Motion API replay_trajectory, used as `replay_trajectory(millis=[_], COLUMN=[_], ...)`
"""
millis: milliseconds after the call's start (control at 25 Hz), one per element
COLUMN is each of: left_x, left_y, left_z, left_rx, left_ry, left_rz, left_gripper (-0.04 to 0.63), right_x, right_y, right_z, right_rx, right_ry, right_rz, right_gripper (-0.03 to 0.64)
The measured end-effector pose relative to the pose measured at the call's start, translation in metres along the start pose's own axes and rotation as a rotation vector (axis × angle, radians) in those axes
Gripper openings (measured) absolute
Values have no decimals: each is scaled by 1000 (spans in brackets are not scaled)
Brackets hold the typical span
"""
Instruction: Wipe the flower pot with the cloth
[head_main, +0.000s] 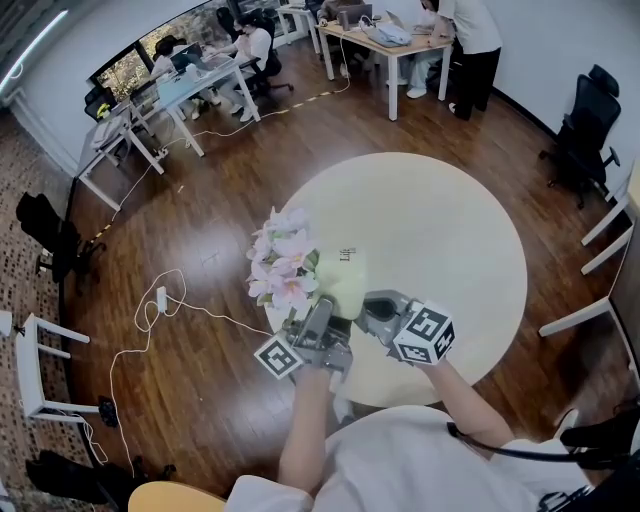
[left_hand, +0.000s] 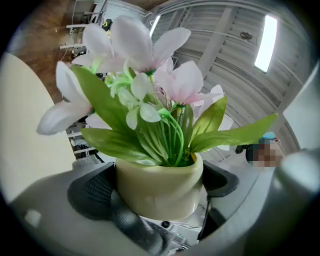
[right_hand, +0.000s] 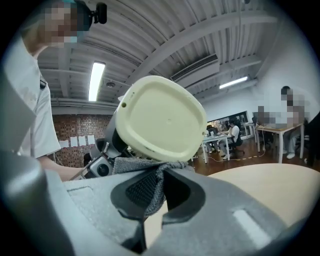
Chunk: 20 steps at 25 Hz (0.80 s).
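A pale yellow-green flower pot with pink flowers is held tilted above the near edge of the round table. My left gripper is shut on the flower pot, with a dark pad against each side of it. In the right gripper view the pot's flat underside faces the camera. My right gripper is shut on a grey cloth, whose upper fold lies against the pot's lower edge. In the head view the left gripper and the right gripper sit close together under the pot.
The round cream table stands on a dark wood floor. A white cable with a power strip lies on the floor at the left. Desks with seated people line the back; black chairs stand at the right.
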<state>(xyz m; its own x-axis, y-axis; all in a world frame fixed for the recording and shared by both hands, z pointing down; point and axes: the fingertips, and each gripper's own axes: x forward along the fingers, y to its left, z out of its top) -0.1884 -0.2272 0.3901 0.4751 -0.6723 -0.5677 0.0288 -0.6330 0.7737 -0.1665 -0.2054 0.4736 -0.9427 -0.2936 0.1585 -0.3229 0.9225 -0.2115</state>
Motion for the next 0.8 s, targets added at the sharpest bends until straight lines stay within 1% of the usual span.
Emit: replay_trajectory(millis=[200,360,480,600,680,800], left_x=[-3,-10,-18,-22,-24,-29], left_y=[19,32,43,48,49,53], left_z=[8,15,11,2,-4,-16], left_rx=[25,40,58,45,25,0], left_ry=[-29,-46,-30,-18,-11,21], left_rz=[63,108,149,161,160,165], left_gripper=[572,572,572,572,571,571], right_x=[-4,-8,-15,-24,-31,-39], right_y=[18,36,43,38,32,25], right_z=[6,17,33,52,60,66], right_rx=[-43,-13,-10,-13,-22,-41], right_ry=[4,-42,-100,-150,-164,-177], right_rz=[27,67,78,62,41,9], right_gripper=[8,8,8,8,8,8])
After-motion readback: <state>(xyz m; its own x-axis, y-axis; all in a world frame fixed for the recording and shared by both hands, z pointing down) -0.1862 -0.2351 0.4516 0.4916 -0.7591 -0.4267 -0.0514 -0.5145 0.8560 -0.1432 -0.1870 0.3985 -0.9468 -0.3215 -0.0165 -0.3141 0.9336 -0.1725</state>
